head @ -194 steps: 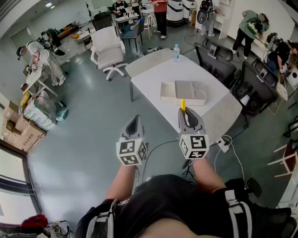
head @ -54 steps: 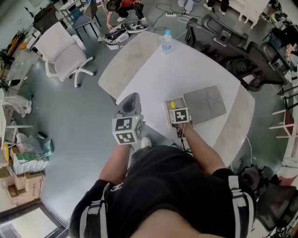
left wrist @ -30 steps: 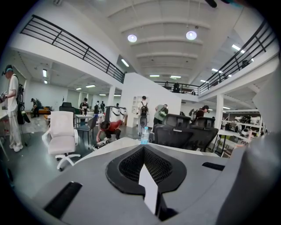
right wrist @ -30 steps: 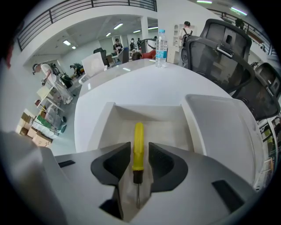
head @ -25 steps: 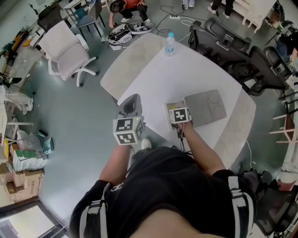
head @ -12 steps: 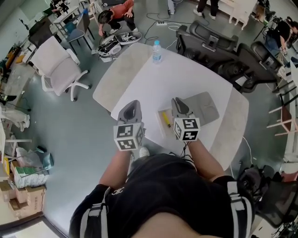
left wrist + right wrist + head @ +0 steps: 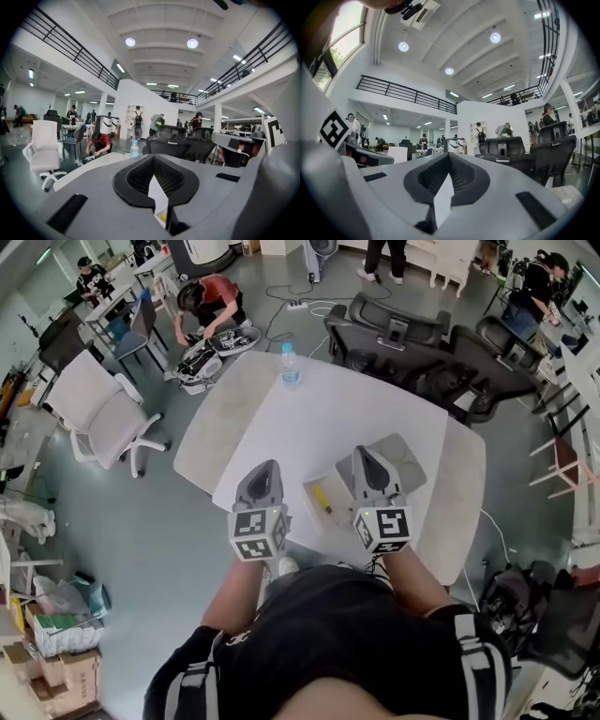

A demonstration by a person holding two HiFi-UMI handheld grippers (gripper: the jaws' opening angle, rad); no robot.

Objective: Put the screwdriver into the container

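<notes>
left gripper, right gripper closed, empty; screwdriver in container, plain from head view

We see a pale surface with a clear water bottle standing upright near its eleven o'clock edge. Black office chairs crowd its twelve-to-two o'clock side. A white swivel chair stands on the grey floor at nine o'clock, well apart. At eleven o'clock a person in red crouches over an open bag. Cardboard boxes sit at seven o'clock.
</notes>
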